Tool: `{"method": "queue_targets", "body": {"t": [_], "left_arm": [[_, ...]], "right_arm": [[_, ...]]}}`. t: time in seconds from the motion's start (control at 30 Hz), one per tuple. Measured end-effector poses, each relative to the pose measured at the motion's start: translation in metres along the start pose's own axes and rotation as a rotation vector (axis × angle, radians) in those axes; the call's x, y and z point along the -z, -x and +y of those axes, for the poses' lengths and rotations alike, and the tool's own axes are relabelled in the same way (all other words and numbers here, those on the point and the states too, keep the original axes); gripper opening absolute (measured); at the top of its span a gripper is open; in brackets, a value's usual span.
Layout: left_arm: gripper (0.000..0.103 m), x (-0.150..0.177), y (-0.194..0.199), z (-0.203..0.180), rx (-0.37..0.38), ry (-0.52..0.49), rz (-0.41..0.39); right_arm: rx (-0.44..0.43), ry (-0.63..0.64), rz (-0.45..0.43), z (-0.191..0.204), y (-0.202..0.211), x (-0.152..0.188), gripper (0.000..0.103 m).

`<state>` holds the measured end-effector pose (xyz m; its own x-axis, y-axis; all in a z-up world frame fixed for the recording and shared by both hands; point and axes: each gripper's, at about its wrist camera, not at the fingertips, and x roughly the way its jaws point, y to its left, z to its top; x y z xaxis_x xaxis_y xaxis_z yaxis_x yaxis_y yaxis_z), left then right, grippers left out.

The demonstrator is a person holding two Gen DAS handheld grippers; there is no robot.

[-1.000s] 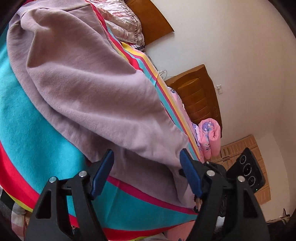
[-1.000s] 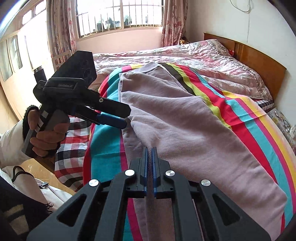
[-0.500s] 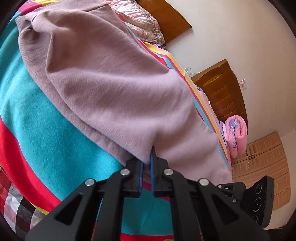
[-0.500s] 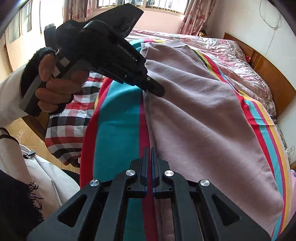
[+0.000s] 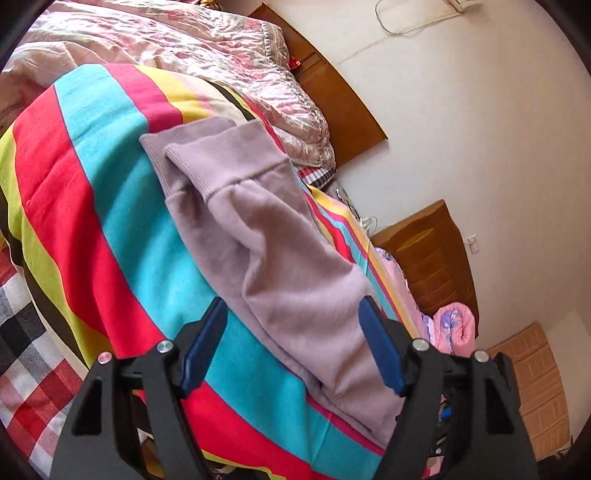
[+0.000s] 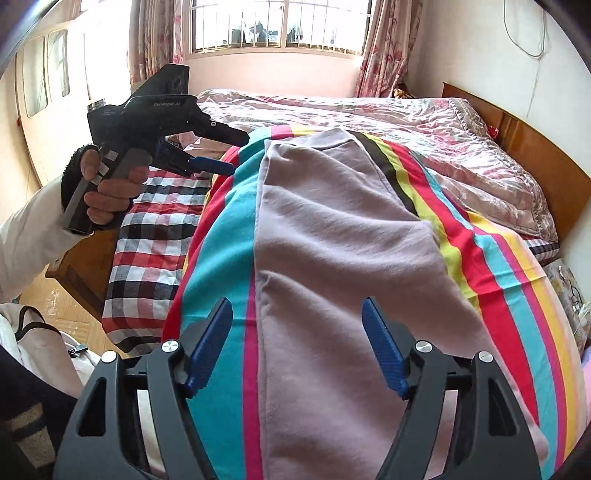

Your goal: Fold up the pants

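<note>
Your mauve fleece pants [image 6: 332, 236] lie lengthwise on the rainbow-striped fleece blanket [image 6: 225, 236] that covers the bed, folded along their length so one leg lies on the other, the two ribbed cuffs [image 5: 207, 155] stacked at the far end in the left wrist view. Your left gripper [image 5: 291, 345] hovers above the near part of the pants with its jaws opening; its blue pads [image 5: 207, 343] stand wide apart and press on no cloth, though the fabric shows in the gap below them. In the right wrist view that same gripper appears off the left edge of the blanket, gripped by your left hand [image 6: 107, 188] in a white sleeve with a dark cuff, its fingers pointing toward the top corner of the pants without touching them. Your right gripper [image 6: 297, 347] is also opening, its blue pads [image 6: 384, 354] spread over the near end of the pants and the turquoise stripe beside them, holding nothing. Beyond the blanket lies a pink quilted bedspread [image 6: 424, 129] against a wooden headboard [image 6: 532, 155]; a red, black and white checked sheet [image 6: 147, 236] shows along the bed's left side, and a barred window [image 6: 273, 26] with floral curtains lights the room.
</note>
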<state>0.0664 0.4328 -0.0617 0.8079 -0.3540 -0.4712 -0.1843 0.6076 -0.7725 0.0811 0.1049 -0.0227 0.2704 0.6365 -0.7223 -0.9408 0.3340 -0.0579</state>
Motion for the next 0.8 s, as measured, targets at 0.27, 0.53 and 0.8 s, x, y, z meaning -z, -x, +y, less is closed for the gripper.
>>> {"method": "queue_targets", "body": {"t": [0.27, 0.53, 0.8], "left_arm": [[0.056, -0.042, -0.036, 0.025, -0.045, 0.112, 0.003], [0.056, -0.048, -0.051, 0.030, -0.031, 0.157, -0.003], [0.045, -0.049, -0.063, 0.025, -0.093, 0.107, 0.008]], "right_arm": [[-0.122, -0.158, -0.081, -0.120, -0.091, -0.113, 0.047], [-0.310, -0.136, 0.061, -0.137, -0.186, -0.177, 0.041], [-0.271, -0.175, 0.094, -0.143, -0.207, -0.181, 0.041]]}}
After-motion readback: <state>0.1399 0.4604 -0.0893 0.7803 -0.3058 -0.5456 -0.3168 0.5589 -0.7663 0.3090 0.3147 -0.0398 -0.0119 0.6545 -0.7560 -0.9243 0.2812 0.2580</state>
